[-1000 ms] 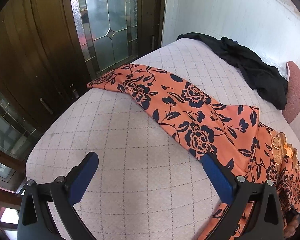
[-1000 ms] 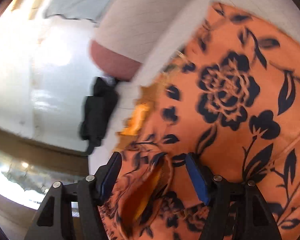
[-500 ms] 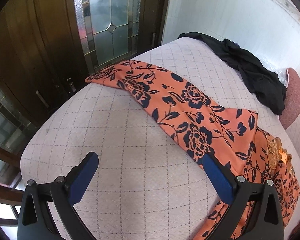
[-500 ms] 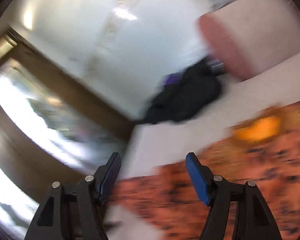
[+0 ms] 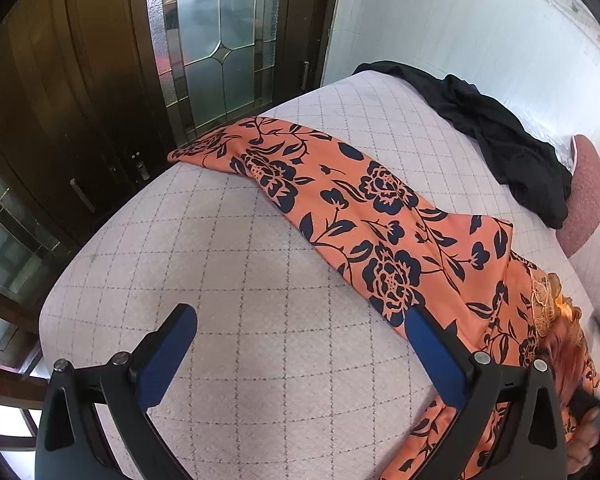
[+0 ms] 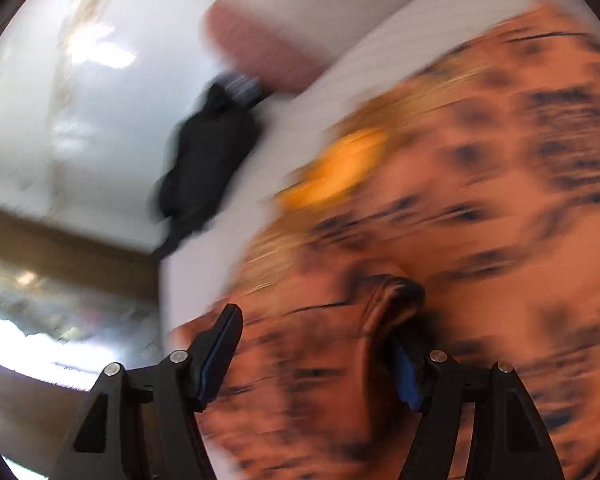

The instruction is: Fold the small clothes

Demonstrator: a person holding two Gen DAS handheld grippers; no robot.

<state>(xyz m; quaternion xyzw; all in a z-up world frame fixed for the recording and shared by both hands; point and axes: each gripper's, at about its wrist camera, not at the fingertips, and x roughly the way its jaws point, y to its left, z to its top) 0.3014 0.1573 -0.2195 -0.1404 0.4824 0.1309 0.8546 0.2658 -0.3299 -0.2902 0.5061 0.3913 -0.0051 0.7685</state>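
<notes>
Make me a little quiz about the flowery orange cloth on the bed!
1. True or false: the left gripper is open and holds nothing.
2. What lies at the far end of the bed? A) black garment B) green towel C) blue shoe
3. Fill in: the orange floral garment has dark ____ printed on it.

Key: 1 true. 2 A, the black garment. 3 flowers.
</notes>
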